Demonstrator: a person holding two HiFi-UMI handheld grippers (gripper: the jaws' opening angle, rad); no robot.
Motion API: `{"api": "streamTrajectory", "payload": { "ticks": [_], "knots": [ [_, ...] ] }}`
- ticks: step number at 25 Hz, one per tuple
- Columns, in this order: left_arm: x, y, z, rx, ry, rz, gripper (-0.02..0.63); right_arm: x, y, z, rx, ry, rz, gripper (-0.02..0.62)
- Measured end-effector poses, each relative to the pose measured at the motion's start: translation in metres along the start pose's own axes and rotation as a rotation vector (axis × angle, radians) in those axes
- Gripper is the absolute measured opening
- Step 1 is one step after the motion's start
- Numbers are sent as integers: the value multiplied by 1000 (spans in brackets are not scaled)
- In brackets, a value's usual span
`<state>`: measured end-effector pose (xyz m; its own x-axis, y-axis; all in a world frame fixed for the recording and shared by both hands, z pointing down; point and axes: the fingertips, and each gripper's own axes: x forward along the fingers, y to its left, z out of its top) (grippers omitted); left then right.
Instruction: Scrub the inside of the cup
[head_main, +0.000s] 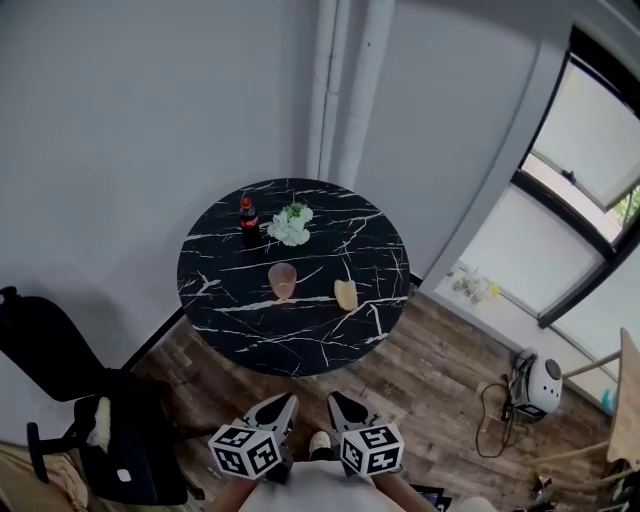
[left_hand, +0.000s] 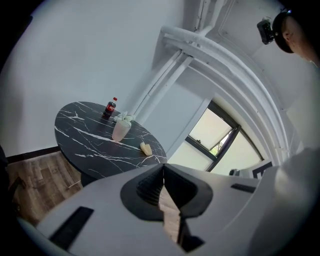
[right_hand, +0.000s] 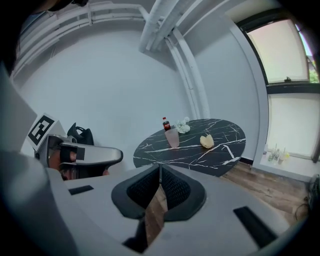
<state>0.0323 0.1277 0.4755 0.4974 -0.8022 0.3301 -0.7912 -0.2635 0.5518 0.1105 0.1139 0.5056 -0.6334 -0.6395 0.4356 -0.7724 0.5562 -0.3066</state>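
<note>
Left gripper (head_main: 288, 402) and right gripper (head_main: 336, 400), jaws closed and empty, hang well short of table (head_main: 300, 345) edge.

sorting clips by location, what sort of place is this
Probably an office lounge or small meeting corner: a round black marble-look table on wood flooring, a black office chair beside it, and large windows with blinds on the right.

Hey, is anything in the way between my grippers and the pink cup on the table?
Nothing visible does. The cup has only bare table on its near side; the bottle and flowers stand behind it, the yellow sponge to its right.
</note>
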Motion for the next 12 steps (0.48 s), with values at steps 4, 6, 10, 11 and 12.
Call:
{"api": "streamTrajectory", "payload": {
  "ticks": [4,6,10,11,12],
  "knots": [
    [15,-16,6,-14,-31,-62,10,7,-11,4,-45,34,44,37],
    [20,-23,9,-10,-40,-78,10,9,-16,9,-49,31,58,37],
    [33,-32,10,-1,-34,-87,10,12,-23,12,-38,39,99,37],
    [34,-33,10,-8,-36,-94,11,12,-23,11,-32,43,112,37],
    [34,-34,11,-14,-40,-101,11,13,-23,11,-28,43,121,37]
  ]
}}
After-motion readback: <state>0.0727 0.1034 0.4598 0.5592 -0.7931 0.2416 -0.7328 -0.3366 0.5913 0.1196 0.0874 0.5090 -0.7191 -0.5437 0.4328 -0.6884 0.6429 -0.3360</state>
